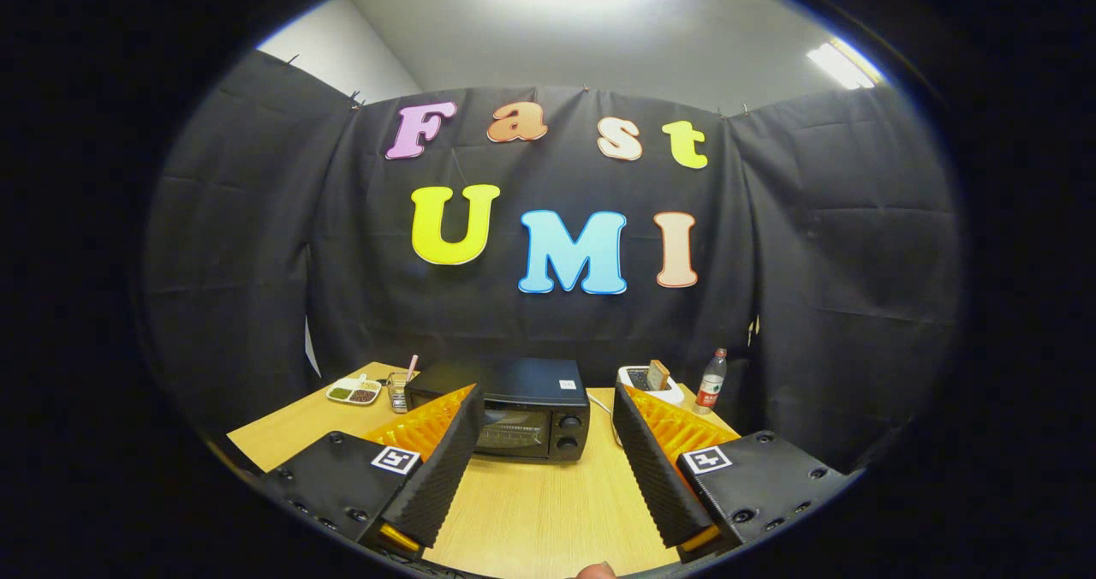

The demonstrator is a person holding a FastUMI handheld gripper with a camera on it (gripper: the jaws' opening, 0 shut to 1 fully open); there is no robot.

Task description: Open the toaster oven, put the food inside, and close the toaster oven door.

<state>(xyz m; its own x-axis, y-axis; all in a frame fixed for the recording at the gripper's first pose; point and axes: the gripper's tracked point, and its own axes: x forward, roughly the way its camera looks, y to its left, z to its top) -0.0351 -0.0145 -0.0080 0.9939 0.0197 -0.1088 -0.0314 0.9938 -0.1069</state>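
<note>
Clearly, the oven (522, 408) stands on the table (548, 510) with its door shut, beyond the gripper (548, 420), whose fingers are spread wide with nothing between them. Through the dark glass of the door I cannot tell if any food is inside. Right of the oven there is a white toaster (651, 384) with a brown slice (658, 374) standing in it, and further right a bottle (710, 381). Left of the oven I see a divided dish (354, 390) with small portions, and a cup (399, 389) between the dish and the oven. So this scene fits two stages: the door waits to be opened and the food is somewhere outside, or the food is already in and the door is closed again. I cannot decide between them, and I name no next move for this reason. The gripper is held low and well back from the oven, level, pointing straight at its door. A fingertip (593, 571) of the person shows at the near edge of the table, below the gripper.
</note>
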